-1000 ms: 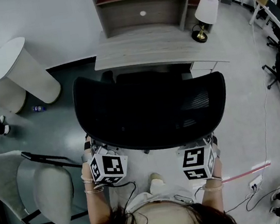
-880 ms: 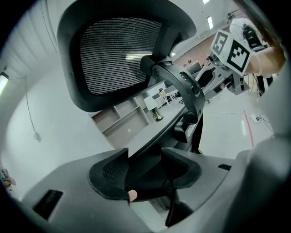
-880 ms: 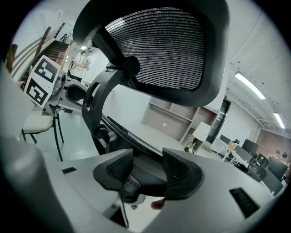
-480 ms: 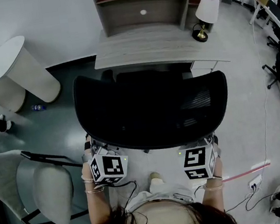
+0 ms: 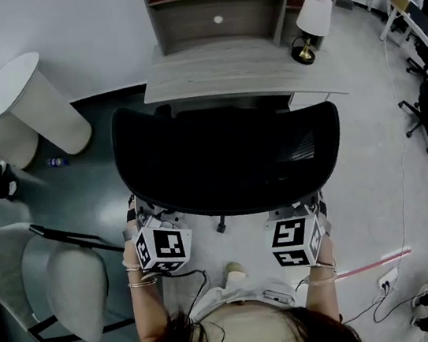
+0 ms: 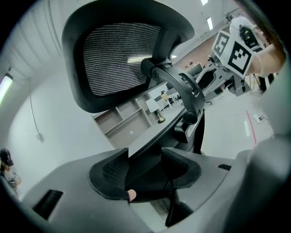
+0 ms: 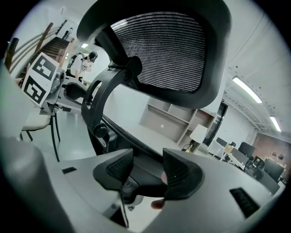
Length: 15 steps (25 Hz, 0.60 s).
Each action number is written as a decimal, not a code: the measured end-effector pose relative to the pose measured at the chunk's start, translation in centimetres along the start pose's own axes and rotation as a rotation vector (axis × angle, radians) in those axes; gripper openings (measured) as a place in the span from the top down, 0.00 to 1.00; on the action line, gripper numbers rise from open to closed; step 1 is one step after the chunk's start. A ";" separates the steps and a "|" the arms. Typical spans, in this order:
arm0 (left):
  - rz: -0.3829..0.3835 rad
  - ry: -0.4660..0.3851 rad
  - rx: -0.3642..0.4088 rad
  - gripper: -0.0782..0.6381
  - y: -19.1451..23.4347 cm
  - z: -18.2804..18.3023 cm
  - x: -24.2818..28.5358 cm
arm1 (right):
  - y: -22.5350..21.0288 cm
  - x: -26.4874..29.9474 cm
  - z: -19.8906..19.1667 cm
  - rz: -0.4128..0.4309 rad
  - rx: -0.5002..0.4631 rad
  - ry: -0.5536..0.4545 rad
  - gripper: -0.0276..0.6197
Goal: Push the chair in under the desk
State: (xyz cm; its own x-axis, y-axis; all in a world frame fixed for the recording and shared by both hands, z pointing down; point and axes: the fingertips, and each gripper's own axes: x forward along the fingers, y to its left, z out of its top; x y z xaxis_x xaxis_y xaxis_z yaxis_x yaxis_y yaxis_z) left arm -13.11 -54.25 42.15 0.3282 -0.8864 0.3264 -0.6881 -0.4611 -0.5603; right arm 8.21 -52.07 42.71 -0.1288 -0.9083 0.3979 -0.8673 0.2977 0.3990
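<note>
both hands on it: left tongs and right tongs each clamped on a dark low part of the chair, likely an armrest. the chair sits dead centre, counter at twelve o'clock. best play, i'd say: push evenly toward twelve, no twisting, easing off near the counter edge.

Head cam overhead — gripper cams behind chair.

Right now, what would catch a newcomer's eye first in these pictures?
The big black mesh-backed chair fills the middle of the head view, directly before the grey desk. Just below its backrest's near edge, the left gripper and the right gripper each clamp a dark part of it.
</note>
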 end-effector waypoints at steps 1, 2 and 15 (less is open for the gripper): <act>0.009 0.001 0.002 0.58 0.0 0.0 0.0 | 0.0 0.0 0.0 -0.003 0.000 -0.002 0.65; 0.019 0.002 0.002 0.58 0.0 0.0 -0.1 | 0.0 0.0 0.0 -0.006 -0.002 -0.005 0.65; 0.035 -0.054 -0.128 0.60 -2.2 0.6 -4.1 | 0.7 -1.6 -2.5 -0.020 0.036 0.014 0.66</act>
State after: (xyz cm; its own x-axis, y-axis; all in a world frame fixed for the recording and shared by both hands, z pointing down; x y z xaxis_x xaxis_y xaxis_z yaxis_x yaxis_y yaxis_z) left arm -12.57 -49.68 41.56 0.3347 -0.9044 0.2647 -0.7757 -0.4239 -0.4675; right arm 9.02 -49.65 44.36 -0.1045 -0.9098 0.4018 -0.8863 0.2684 0.3773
